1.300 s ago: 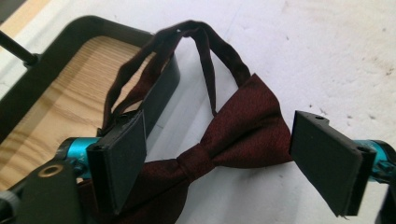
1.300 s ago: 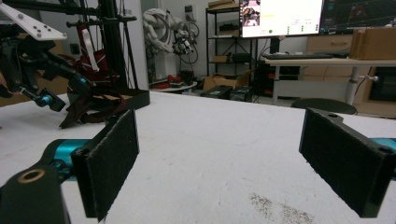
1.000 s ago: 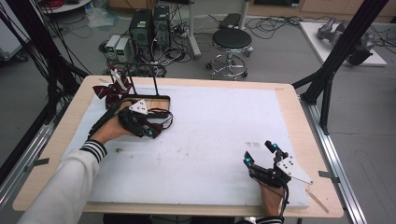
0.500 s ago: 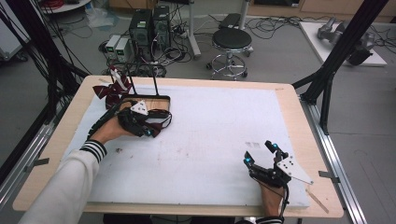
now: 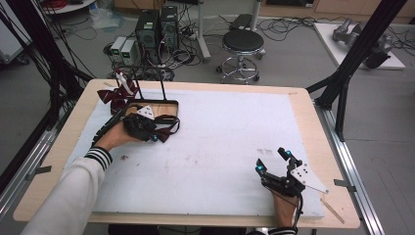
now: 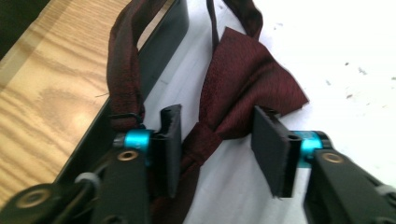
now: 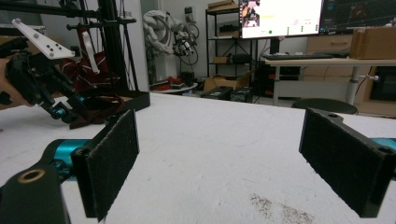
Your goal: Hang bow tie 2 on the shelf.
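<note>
A workshop with computer towers, a round stool (image 5: 243, 41) and cable-strewn grey floor is seen behind a pale wooden table (image 5: 313, 122), most of it covered by a matte, speckled white mat (image 5: 230, 147). At its far left corner a black metal-framed stand (image 5: 151, 100) rests. Just beside the frame a dark red woven bow tie (image 6: 243, 79) lies on the mat, its knot between the left gripper (image 6: 219, 140), whose jaws have just been closing but are not seen pressing it. The right gripper (image 5: 274, 160) is held spread wide, nothing between.
</note>
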`<state>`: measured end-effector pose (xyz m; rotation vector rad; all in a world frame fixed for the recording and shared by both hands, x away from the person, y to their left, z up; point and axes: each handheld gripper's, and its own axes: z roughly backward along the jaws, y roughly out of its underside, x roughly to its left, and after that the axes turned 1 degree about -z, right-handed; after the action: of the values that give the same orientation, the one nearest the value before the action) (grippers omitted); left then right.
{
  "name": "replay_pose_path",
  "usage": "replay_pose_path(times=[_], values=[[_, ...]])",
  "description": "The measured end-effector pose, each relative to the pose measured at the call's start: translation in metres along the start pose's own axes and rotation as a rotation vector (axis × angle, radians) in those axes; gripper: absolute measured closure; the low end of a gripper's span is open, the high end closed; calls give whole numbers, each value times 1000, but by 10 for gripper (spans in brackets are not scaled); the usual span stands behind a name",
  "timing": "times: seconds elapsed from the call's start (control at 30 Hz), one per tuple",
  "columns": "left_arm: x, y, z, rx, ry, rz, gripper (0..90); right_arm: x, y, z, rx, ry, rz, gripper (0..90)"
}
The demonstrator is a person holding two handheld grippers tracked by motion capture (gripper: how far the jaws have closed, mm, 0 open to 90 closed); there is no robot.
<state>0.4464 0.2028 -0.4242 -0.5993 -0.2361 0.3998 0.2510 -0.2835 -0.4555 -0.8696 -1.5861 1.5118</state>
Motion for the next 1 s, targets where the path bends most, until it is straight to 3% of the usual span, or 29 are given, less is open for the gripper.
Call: replay_pose_path(times=[0.23, 0.67, 1.0], values=[[2, 0, 1, 32, -49, 21, 739, 0, 0, 0, -2, 0, -6, 113], [-1, -2, 2, 47, -60, 34, 768, 0, 0, 0, -2, 2, -1, 113], [-2, -1, 14, -26, -66, 58, 771, 0, 0, 0, -2, 2, -1, 113]])
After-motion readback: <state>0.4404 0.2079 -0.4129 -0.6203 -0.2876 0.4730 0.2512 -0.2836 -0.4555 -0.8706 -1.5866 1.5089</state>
